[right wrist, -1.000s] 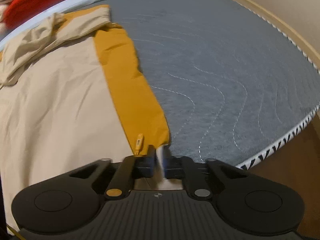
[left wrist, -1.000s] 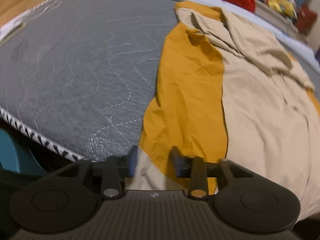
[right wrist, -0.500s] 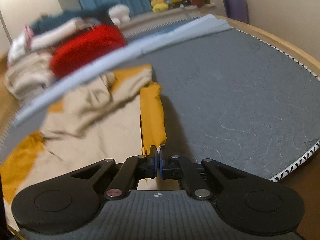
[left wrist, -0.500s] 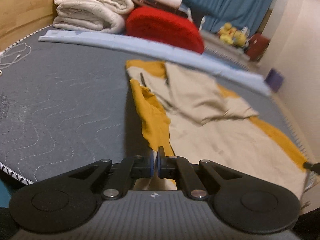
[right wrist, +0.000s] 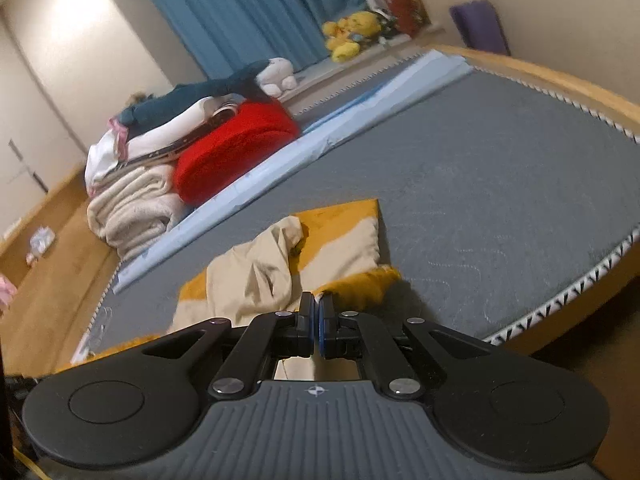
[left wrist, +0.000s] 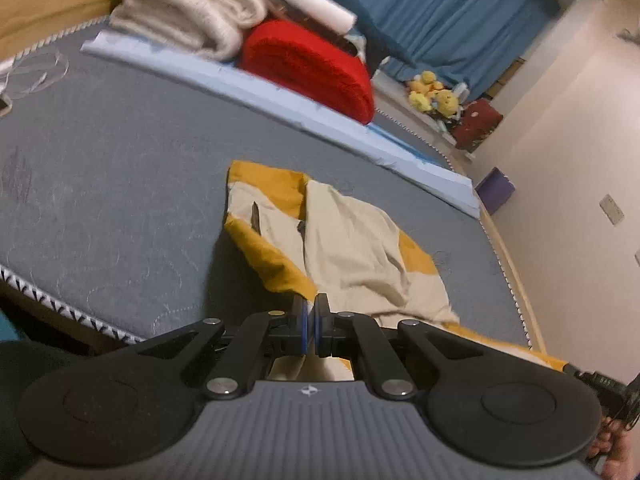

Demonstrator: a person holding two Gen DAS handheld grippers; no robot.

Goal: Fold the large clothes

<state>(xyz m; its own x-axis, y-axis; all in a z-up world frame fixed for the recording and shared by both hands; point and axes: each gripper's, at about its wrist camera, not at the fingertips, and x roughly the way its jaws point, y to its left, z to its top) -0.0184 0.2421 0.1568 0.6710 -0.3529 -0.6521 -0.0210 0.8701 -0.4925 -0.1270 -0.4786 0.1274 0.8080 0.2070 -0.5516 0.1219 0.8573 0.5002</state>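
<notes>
With both the left gripper (left wrist: 311, 311) and right gripper (right wrist: 318, 312) clenched on the garment (left wrist: 352, 240) hem raised off the mattress (left wrist: 120, 184) near edge, slippage from thin pinches could be caused, collapsing the fold unevenly.

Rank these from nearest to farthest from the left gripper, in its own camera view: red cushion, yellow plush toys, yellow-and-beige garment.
1. Yellow-and-beige garment, pinched in the left gripper.
2. Red cushion, beyond the mattress, upper centre.
3. Yellow plush toys, farthest, right, by the curtain.

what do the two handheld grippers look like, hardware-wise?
Both look alike: the left gripper and the right gripper have matte black linkage arms with silver pivot pins, round black side discs, a ribbed grey base bearing a small star mark, and blue-edged pads on the jaws.
</notes>
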